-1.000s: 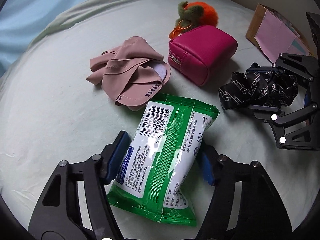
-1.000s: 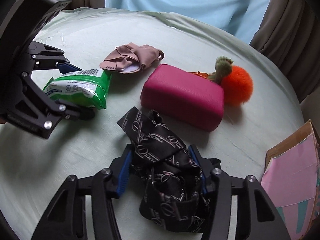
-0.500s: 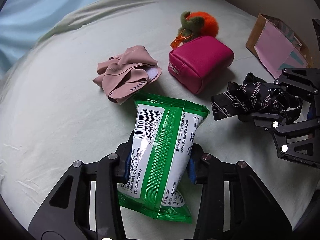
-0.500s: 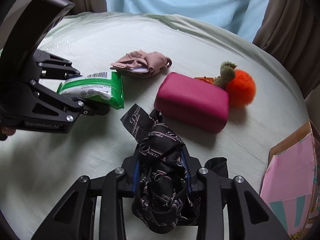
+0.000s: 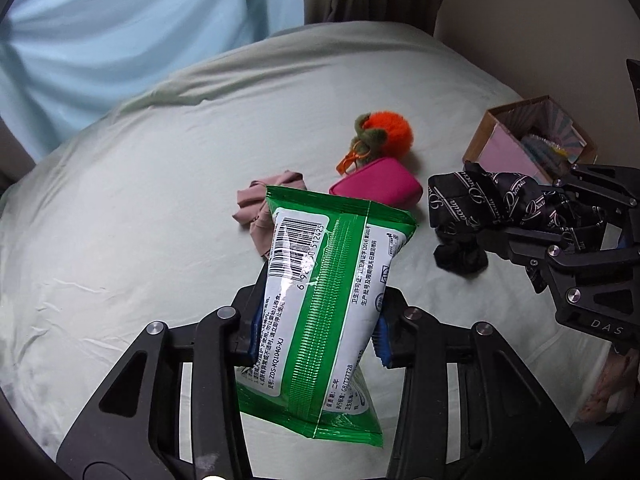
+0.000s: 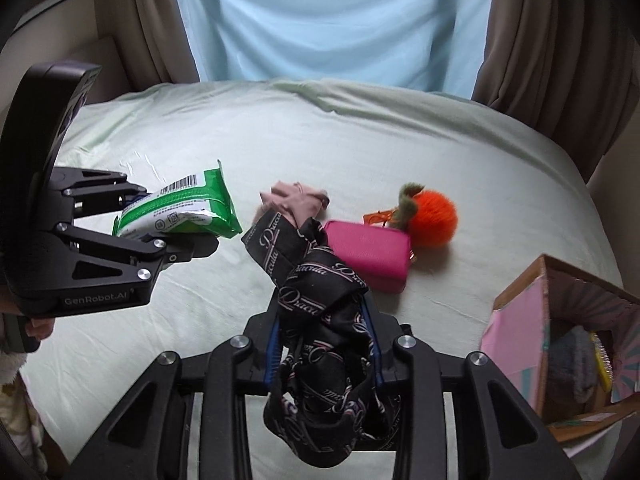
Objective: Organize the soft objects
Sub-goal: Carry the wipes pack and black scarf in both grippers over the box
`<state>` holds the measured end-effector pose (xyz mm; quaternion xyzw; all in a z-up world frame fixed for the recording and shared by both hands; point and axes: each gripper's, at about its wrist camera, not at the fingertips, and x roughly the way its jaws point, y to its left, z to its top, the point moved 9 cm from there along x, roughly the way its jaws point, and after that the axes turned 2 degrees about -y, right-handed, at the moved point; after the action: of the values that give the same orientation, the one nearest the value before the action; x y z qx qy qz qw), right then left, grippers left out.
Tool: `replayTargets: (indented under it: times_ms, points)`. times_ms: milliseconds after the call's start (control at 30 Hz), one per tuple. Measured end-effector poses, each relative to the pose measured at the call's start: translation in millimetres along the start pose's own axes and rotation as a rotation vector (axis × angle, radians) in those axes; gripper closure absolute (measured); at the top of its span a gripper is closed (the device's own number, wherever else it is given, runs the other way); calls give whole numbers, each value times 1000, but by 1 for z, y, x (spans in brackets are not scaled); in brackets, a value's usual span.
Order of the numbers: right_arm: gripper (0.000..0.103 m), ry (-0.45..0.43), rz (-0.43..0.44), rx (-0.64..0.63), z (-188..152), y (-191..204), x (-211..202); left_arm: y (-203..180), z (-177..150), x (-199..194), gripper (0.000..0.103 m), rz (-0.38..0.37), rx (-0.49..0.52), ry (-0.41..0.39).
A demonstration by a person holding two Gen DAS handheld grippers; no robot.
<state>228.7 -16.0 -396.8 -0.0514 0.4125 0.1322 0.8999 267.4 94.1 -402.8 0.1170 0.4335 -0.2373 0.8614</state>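
Note:
My left gripper (image 5: 318, 330) is shut on a green wet-wipes pack (image 5: 324, 296) and holds it up above the bed; it also shows in the right wrist view (image 6: 180, 210). My right gripper (image 6: 324, 344) is shut on a black printed scarf (image 6: 320, 312), lifted off the sheet; the scarf shows in the left wrist view (image 5: 496, 208). A pink cloth (image 6: 296, 202), a magenta pouch (image 6: 368, 254) and an orange plush keychain (image 6: 430, 218) lie on the bed.
A pale green sheet (image 6: 360, 140) covers the bed. An open cardboard box with pink lining (image 6: 560, 336) stands at the right edge and holds a grey cloth and a brush. Blue and brown curtains hang behind the bed.
Both grippers have risen from the bed, carrying the wipes pack and the scarf up with them. The box interior has come into view.

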Motion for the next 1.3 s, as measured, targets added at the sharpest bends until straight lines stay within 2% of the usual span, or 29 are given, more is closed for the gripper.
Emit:
replayTargets:
  times_ms: [200,400,700,967,1300]
  points:
    - [72,-28,-6,0,26,-8,-63,-16,28,-60,66,28,-73,-37]
    - [72,-65,-16,29,44,-30,-127,-51,59,-113,66,58,-138,-77]
    - [72,-131,-64,62,50,-96,-210,-124,98,-160,66,66,-243,-134]
    - [72,-90,-77,194,29,-178,-243,-196,121,-151,66,49,-337,-125]
    - [72,10,-109,292,-5,-275,-225,-258,145,-75,66,15,-379,-21]
